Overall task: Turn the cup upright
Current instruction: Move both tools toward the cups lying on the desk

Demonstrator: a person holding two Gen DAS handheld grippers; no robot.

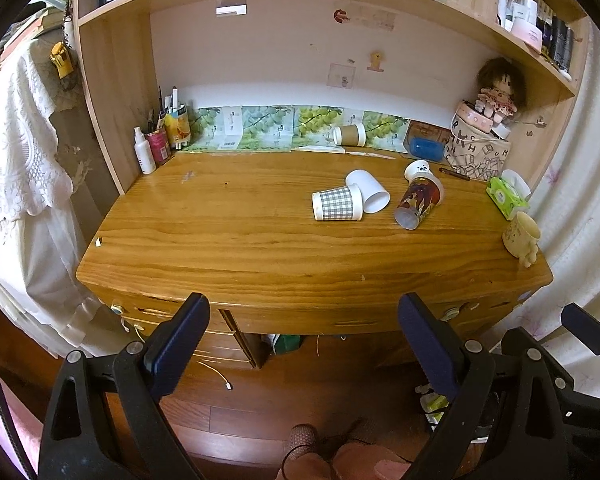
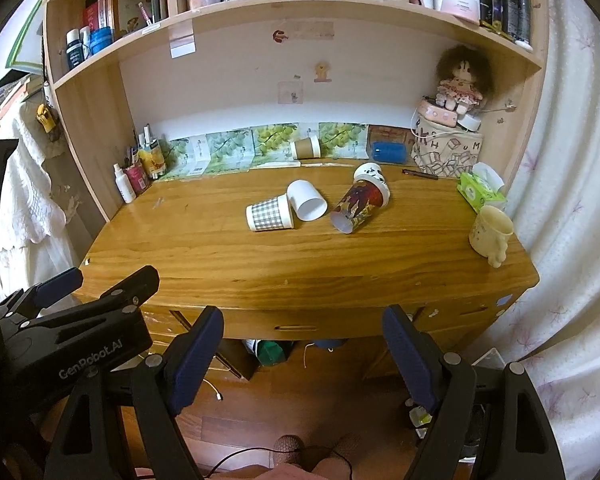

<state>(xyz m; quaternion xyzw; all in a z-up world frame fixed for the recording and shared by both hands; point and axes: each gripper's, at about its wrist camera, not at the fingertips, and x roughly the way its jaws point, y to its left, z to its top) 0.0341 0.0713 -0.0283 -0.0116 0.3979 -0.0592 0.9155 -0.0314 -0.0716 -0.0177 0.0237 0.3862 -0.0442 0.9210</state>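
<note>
Several paper cups lie on their sides on the wooden desk [image 1: 220,236]: a grey checked cup [image 1: 337,203], a plain white cup [image 1: 369,191], a colourful printed cup [image 1: 420,200] with a panda cup [image 1: 418,169] behind it, and a brown sleeved cup [image 1: 350,135] at the back. They also show in the right wrist view: checked cup [image 2: 270,213], white cup [image 2: 307,200], printed cup [image 2: 358,208], brown cup [image 2: 306,148]. My left gripper [image 1: 303,314] is open and empty in front of the desk edge. My right gripper [image 2: 302,326] is open and empty there too.
A cream mug [image 1: 522,237] stands upright at the desk's right edge beside a green tissue pack [image 1: 506,196]. A doll on a patterned bag [image 1: 480,152] sits back right. Bottles and pens [image 1: 156,148] stand back left. A shelf hangs overhead.
</note>
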